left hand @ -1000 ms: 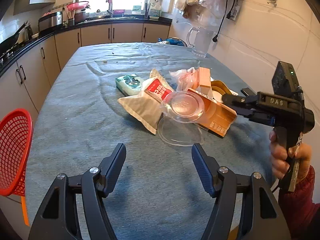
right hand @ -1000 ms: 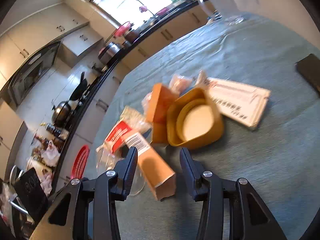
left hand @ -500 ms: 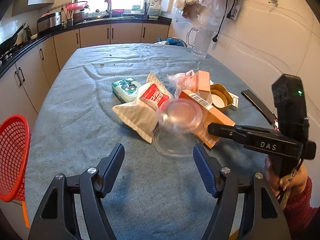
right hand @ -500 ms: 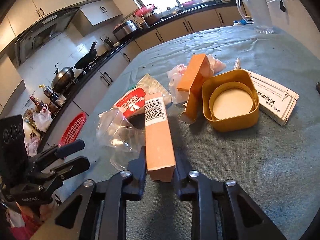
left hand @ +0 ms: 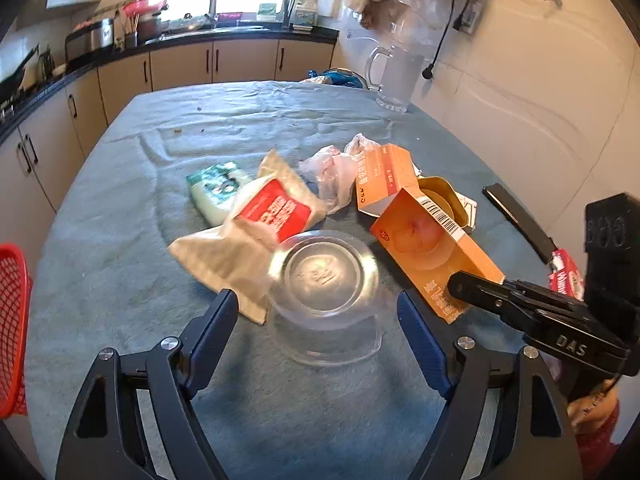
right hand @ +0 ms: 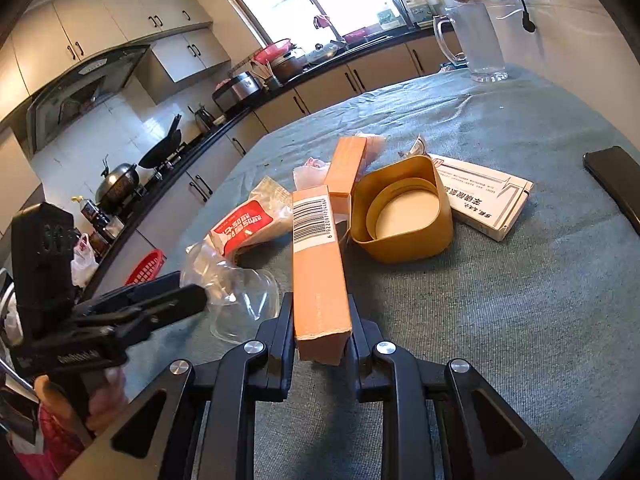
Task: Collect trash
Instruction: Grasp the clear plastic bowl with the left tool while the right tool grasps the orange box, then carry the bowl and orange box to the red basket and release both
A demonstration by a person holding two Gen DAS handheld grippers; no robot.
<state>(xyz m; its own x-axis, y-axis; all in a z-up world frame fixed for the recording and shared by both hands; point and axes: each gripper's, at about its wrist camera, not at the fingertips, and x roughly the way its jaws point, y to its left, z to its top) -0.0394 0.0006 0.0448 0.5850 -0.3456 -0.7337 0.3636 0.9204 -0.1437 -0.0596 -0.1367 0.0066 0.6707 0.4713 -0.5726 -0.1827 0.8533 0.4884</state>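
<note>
1. A red basket [left hand: 12,328] sits at the far left edge of the table [left hand: 120,280]
2. The left gripper [left hand: 318,330] has just been spreading its jaws; they stand wide apart around a clear plastic cup [left hand: 324,296] lying on its side, pads not touching it
3. Left of the cup lies a beige bag [left hand: 256,232] with a red label, its writing too blurred to read
4. The right gripper [right hand: 320,332], marked "DAS" on its side, pinches the near end of a long orange carton [right hand: 318,264] bearing a barcode
5. Right of it sit a yellow tub [right hand: 404,216] and a white printed box [right hand: 484,200]
</note>
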